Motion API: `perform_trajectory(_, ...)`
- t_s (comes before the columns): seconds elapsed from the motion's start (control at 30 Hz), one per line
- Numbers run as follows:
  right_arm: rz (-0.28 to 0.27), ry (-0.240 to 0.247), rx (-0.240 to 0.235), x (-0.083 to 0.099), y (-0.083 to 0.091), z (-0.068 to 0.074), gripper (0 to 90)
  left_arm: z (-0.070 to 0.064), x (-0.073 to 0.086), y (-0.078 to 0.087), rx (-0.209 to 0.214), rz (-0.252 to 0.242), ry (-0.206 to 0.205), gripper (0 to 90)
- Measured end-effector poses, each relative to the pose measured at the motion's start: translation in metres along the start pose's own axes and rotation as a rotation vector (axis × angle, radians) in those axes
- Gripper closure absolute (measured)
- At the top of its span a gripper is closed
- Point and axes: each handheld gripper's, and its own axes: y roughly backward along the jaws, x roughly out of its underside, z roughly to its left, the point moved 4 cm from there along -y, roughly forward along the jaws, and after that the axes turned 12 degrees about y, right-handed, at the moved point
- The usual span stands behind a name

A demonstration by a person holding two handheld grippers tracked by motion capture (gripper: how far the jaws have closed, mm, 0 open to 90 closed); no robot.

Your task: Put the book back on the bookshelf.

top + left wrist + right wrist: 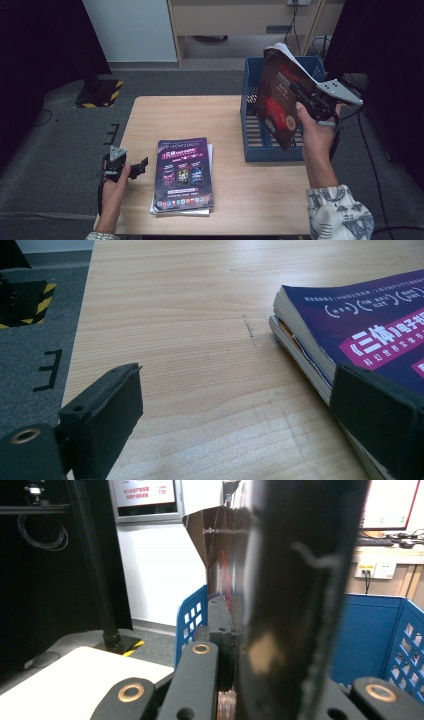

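Right tongs (301,96) clamped on a dark, glossy magazine with a red-and-black cover (280,95), gripped at its right edge. Held up off the bench and tilted, lower corner hanging inside the blue slotted plastic crate (255,145) at the right side of the light wooden bench (200,112). White pages fanning out at the top of the magazine. Right hand (312,127) wrapped around the gripper body from below, grey three-cornered plate on top. In the right gripper view, the magazine (295,590) seen edge-on and very close, pinched between the two black jaws, with the blue crate (372,635) behind it and a pale corner of the bench (75,685) at lower left.

Left tongs (141,167) spread wide and holding nothing, low near the left edge of the bench, held in the left hand (114,187). Pointed toward a stack of magazines with a purple cover on top (183,172), lying flat near the middle of the bench's front; close beside the stack, not touching. In the left gripper view, bare wood (200,365) between the two black jaws; purple-covered stack (360,335) at right, its nearest edge partly hidden behind one jaw. At least two volumes visible from the page edges.

Grey carpet (60,150) around the bench, with a black-and-yellow striped base plate (100,92) to the far left.
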Motion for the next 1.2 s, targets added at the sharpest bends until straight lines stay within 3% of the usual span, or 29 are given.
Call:
perform_trajectory(0.27, 0.026, -0.014, 0.054, 0.002, -0.019, 0.009, 86.7, 0.000, 0.000, 0.000, 0.003, 0.000, 0.001, 6.6)
perform_trajectory(0.63, 0.028, -0.019, 0.049, 0.001, -0.037, 0.021, 86.7, -0.001, 0.001, 0.000, 0.001, 0.003, -0.003, 6.6)
perform_trajectory(1.2, 0.022, -0.064, 0.067, 0.021, -0.051, 0.026, 86.5, -0.001, 0.001, 0.000, -0.001, 0.004, -0.004, 6.6)
